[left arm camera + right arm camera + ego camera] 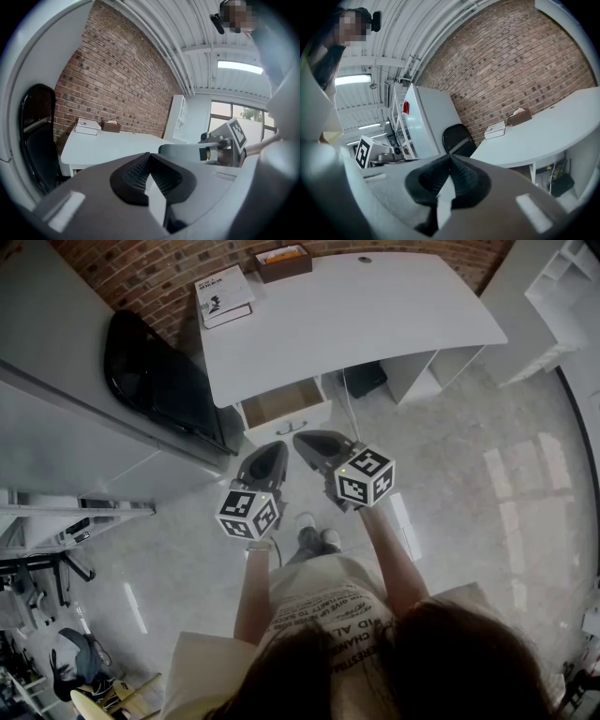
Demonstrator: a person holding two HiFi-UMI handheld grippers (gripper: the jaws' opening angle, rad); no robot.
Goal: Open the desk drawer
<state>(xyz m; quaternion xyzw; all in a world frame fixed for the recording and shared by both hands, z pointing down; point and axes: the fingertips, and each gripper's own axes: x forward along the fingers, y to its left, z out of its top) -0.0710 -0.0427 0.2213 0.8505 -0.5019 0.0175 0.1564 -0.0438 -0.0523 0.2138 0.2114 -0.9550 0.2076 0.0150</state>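
Left tongs (pixel 268 450) and right tongs (pixel 306 440) are both closed and empty. Just beyond their tips, under the desk (pixel 375 320), the drawer (pixel 279 401) shows its inside. It looks rigid and likely light-sliding, best hooked at its small front handle (pixel 292 427).

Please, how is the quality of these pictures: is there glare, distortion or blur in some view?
Head view: pale glare patches lie on the glossy floor, and the desk edge looks bowed. Left gripper view: the ceiling lamp is overexposed, the corners are black, and the brick wall curves. Right gripper view: the same fisheye bending of the brick wall, with black corners as well.
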